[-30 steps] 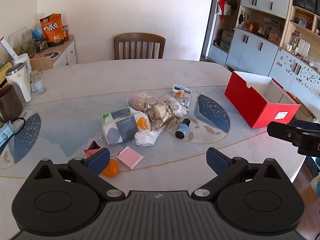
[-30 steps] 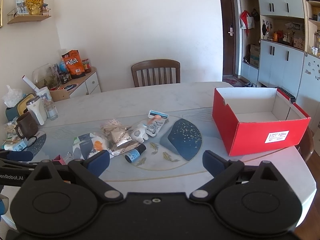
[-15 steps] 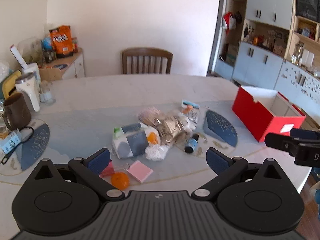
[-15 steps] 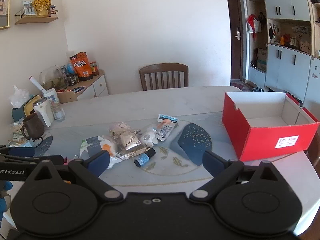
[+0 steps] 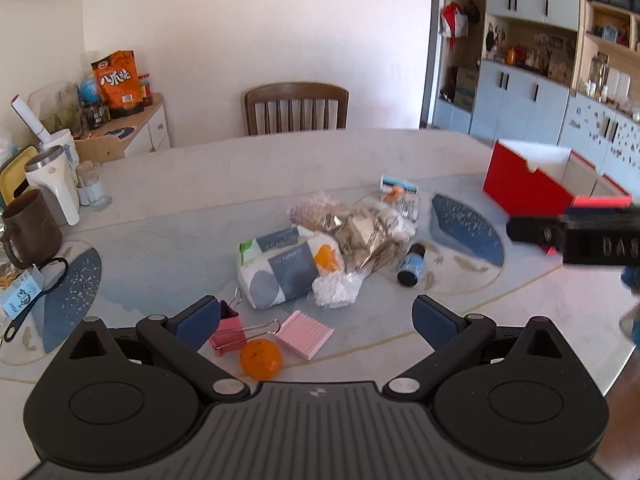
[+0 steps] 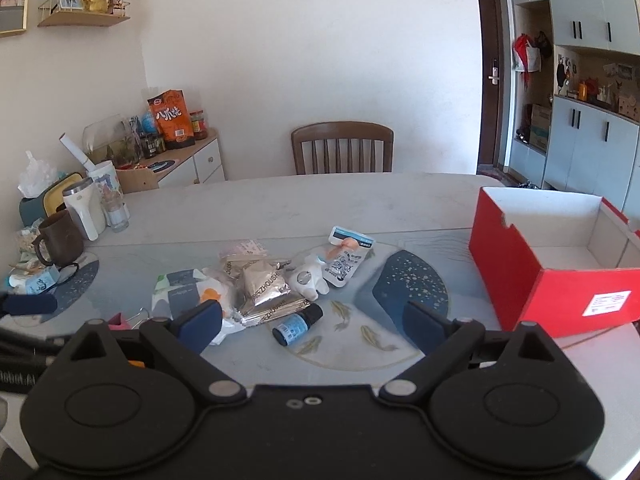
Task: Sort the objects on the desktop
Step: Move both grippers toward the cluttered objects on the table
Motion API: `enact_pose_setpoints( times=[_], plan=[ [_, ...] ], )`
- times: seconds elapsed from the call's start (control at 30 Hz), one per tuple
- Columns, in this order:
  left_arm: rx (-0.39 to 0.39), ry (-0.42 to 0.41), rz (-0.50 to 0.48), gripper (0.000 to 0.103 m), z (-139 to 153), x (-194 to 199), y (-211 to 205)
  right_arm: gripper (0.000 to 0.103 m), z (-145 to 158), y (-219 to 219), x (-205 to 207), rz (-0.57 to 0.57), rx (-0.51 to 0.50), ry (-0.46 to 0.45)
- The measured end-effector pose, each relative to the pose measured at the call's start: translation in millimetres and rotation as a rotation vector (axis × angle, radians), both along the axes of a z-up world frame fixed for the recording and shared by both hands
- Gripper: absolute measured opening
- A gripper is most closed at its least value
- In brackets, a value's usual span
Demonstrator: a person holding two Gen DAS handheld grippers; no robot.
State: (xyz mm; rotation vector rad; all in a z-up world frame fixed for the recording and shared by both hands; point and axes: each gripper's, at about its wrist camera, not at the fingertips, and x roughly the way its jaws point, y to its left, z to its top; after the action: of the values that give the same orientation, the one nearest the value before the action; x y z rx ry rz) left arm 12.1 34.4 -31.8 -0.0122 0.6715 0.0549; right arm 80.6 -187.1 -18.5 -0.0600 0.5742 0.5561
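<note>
Two handheld grippers are hovering above a pale oval table, both with fingers spread wide and holding nothing. The left gripper [image 5: 316,316] is looking down on a heap of small desk clutter lying ahead of it near the table's middle; the right gripper [image 6: 312,322] is facing the same heap from further right.

Nearest the left gripper are a pink binder clip [image 5: 229,330], an orange ball [image 5: 261,359] and a pink ridged pad [image 5: 306,334] – all just beside its left finger, at the near table edge. Beyond them are lying a tissue pack [image 5: 280,270], crinkled foil packets [image 5: 362,240] and a small blue-labelled bottle [image 6: 297,325]. The bottle is lying on its side, its long axis running diagonally with the cap pointing away and to the right, squarely between the right gripper's fingers.

The open red box [image 6: 554,272] – likely the place for sorted things – is standing well to the right, nearer the right gripper.

Only the right view is showing the box's empty white interior; only the left view is showing the ball and pad clearly, which the right gripper's own body is mostly hiding
</note>
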Motion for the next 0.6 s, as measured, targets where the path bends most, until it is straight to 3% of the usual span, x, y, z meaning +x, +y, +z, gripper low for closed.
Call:
enact_pose_setpoints(
  times=[0.6],
  plan=[
    [0.018,0.200,0.024,0.100,-67.6,30.3,33.4,0.094,-57.5,60.0,58.1,0.086,-0.161,0.071]
  ],
)
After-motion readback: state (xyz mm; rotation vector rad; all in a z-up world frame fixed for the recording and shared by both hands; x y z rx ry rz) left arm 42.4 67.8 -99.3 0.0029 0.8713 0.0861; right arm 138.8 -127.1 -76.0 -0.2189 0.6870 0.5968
